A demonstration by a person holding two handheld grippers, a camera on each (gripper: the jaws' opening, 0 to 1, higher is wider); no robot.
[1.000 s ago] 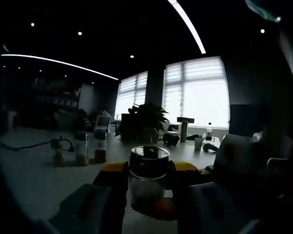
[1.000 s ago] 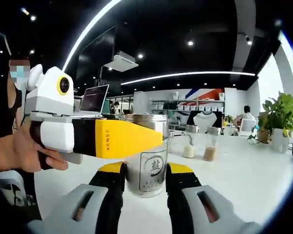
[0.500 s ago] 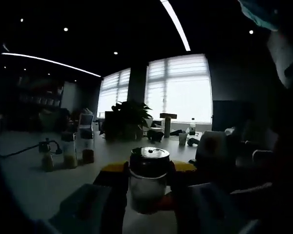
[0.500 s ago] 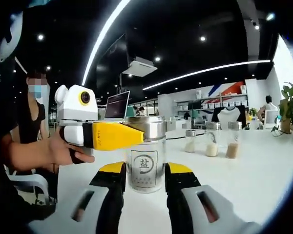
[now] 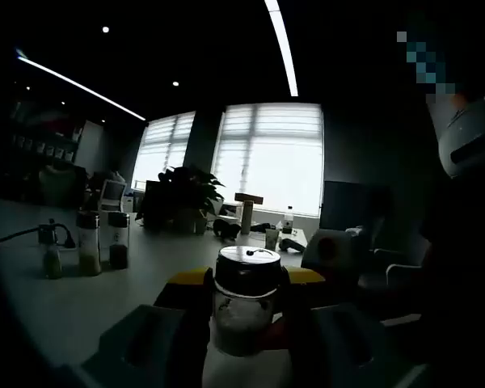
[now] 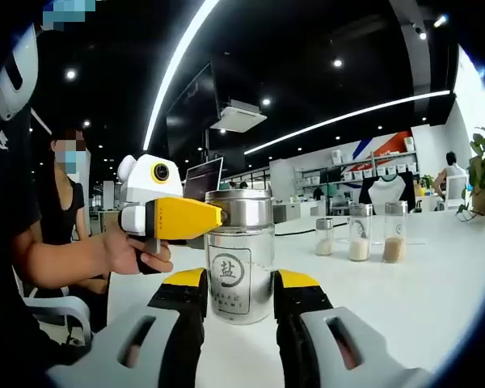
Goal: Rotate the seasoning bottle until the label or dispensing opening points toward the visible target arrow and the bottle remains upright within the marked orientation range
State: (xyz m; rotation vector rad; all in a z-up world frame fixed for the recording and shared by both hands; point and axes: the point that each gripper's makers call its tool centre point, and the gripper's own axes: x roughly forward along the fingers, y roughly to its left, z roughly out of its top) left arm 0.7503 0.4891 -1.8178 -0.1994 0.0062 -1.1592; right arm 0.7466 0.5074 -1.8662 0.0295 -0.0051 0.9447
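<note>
The seasoning bottle [image 6: 238, 267] is a clear glass jar with a steel lid, and it stands upright on the white table [image 6: 404, 307]. Its round label with a black character [image 6: 225, 271] faces the right gripper view, a little left of centre. My right gripper [image 6: 238, 284] is shut on the jar's lower body, one yellow-tipped jaw on each side. My left gripper [image 6: 214, 218] comes in from the left, held by a hand [image 6: 133, 250], and closes at lid height. In the dim left gripper view the bottle [image 5: 244, 303] sits between the left gripper's [image 5: 244, 279] jaws.
Three small spice bottles [image 6: 360, 236] stand in a row farther back on the table, also the spice bottles [image 5: 85, 242] at the left. A seated person [image 6: 65, 210] and a laptop [image 6: 202, 178] are behind the left gripper. A potted plant [image 5: 182, 194] stands by the bright windows.
In the right gripper view the left gripper went from crossing the bottle's front to its left side, and the label drifted left. Both cameras swung around the bottle, which stays upright.
</note>
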